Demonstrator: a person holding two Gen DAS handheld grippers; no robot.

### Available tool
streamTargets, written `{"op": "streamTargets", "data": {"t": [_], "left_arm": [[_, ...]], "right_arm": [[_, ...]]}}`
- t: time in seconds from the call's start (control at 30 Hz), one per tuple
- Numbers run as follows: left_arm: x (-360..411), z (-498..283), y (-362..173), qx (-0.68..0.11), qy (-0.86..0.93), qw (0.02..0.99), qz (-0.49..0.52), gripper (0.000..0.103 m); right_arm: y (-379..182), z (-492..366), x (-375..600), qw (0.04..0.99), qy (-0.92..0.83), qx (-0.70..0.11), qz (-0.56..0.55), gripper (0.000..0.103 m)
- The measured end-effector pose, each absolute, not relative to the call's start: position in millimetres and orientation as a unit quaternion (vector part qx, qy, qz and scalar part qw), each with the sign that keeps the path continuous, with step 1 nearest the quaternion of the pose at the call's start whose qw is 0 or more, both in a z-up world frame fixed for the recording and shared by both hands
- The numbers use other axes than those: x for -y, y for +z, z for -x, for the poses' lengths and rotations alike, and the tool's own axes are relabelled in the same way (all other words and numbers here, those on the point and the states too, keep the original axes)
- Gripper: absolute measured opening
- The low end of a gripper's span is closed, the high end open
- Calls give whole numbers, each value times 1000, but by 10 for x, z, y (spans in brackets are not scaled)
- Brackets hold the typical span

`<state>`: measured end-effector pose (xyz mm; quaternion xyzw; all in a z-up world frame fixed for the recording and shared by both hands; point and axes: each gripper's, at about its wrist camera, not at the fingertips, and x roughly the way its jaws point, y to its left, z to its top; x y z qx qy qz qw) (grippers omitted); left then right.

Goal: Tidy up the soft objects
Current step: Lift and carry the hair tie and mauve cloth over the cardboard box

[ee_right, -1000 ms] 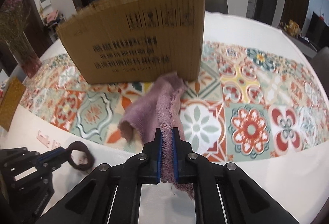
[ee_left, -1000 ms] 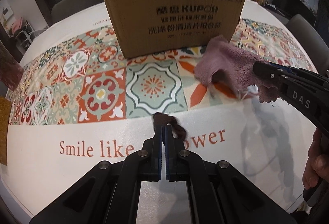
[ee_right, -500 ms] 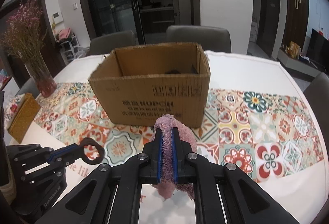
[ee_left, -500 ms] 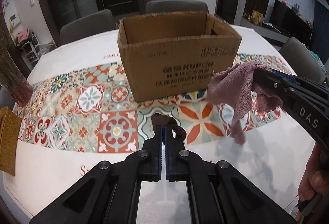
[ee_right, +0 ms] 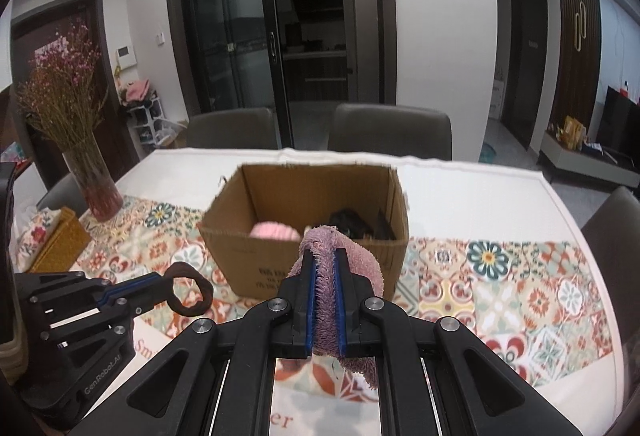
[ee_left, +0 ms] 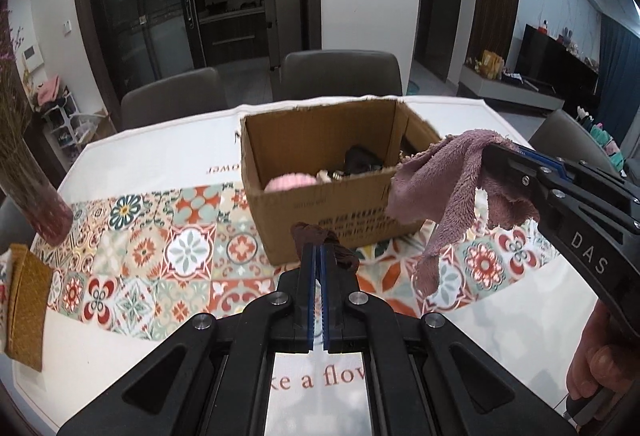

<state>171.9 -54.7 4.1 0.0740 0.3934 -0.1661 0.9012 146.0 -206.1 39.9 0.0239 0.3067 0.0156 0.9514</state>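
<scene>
An open cardboard box (ee_left: 320,203) (ee_right: 256,256) stands on the patterned table runner, holding a pink soft item (ee_right: 274,231) and dark items (ee_right: 354,222). My left gripper (ee_left: 319,250) (ee_right: 166,282) is shut on a dark brown hair tie (ee_left: 316,232) (ee_right: 188,290), held above the table in front of the box. My right gripper (ee_right: 324,258) (ee_left: 490,147) is shut on a mauve fluffy cloth (ee_right: 360,268) (ee_left: 452,175), which hangs in the air near the box's front right corner.
A glass vase of dried flowers (ee_right: 94,183) stands at the left, with a woven yellow box (ee_right: 62,240) (ee_left: 26,296) near it. Grey chairs (ee_right: 390,131) line the far side of the table (ee_right: 480,195). A person's hand (ee_left: 600,368) grips the right gripper's handle.
Both grippers have risen with the hair tie and the cloth, which left the table. The box's open inside has come into view from above.
</scene>
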Motion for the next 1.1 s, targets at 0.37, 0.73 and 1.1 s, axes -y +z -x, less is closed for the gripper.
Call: {"op": "streamTargets", "data": {"t": [0.37, 0.73, 1.1], "left_arm": [[591, -1989, 414, -369, -177, 910, -67, 4], [697, -2479, 657, -360, -196, 910, -62, 4], [909, -3077, 611, -378, -203, 901, -60, 4]], "right_arm": [[805, -1693, 2030, 963, 16, -269, -5, 9], [987, -2085, 2076, 967, 16, -254, -4, 9], [880, -2621, 2211, 961, 17, -277, -13, 9]]}}
